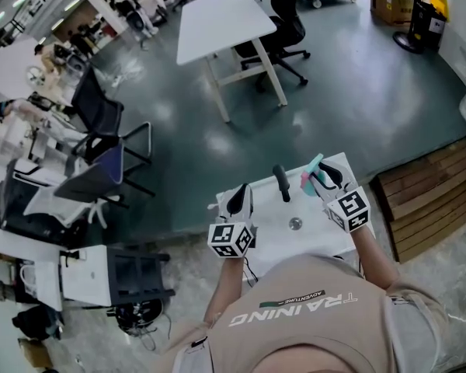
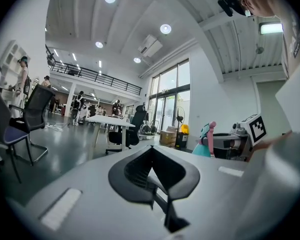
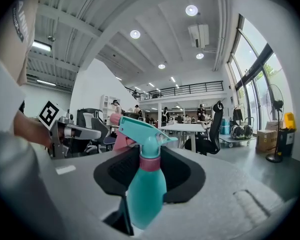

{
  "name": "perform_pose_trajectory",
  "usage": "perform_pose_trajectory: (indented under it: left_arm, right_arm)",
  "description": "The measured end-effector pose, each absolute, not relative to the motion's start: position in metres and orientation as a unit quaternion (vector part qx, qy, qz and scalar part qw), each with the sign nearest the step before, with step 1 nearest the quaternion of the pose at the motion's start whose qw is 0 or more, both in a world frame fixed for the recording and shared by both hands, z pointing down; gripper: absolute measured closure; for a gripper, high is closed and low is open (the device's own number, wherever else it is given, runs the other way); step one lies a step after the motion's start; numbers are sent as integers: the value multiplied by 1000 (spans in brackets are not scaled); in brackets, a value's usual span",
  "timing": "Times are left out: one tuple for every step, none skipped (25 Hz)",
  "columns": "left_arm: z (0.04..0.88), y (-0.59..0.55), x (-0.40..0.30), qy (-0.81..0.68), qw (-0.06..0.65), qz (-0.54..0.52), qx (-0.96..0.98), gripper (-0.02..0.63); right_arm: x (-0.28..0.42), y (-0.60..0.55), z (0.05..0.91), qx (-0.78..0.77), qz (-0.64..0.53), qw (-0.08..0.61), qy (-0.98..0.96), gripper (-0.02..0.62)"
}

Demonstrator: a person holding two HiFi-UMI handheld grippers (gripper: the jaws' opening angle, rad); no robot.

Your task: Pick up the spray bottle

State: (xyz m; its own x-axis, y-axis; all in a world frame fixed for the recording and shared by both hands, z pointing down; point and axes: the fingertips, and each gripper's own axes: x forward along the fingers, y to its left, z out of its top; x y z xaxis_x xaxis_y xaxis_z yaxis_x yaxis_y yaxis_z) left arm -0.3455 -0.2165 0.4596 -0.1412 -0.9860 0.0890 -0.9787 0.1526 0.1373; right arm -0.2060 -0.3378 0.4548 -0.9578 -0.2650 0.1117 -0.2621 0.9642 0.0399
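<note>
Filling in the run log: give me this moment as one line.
right claw: shut on bottle | left claw: shut, empty | step: bottle grasped

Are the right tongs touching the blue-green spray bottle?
Touching. The right gripper view shows the spray bottle standing upright between the right tongs, with the dark pads pressed against its sides.

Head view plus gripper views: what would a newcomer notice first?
The teal plastic spray bottle with a pink trigger, upright between the right gripper's jaws, which close on its body, at the far right of the small white table. Next, the left gripper, empty, at the table's left side, and the wide hall with its glossy dark green floor beyond.
</note>
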Motion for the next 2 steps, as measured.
perform_pose_trajectory:
  left_arm:
    - [460,-214,-347,-757,79,-24,649,592]
    - [460,-212,-348,-758,81,-26,647,592]
  right_arm:
    - [-206,-337,454,133,-13,57,-989,465]
    - [-207,-335,453,133,-13,56,-989,465]
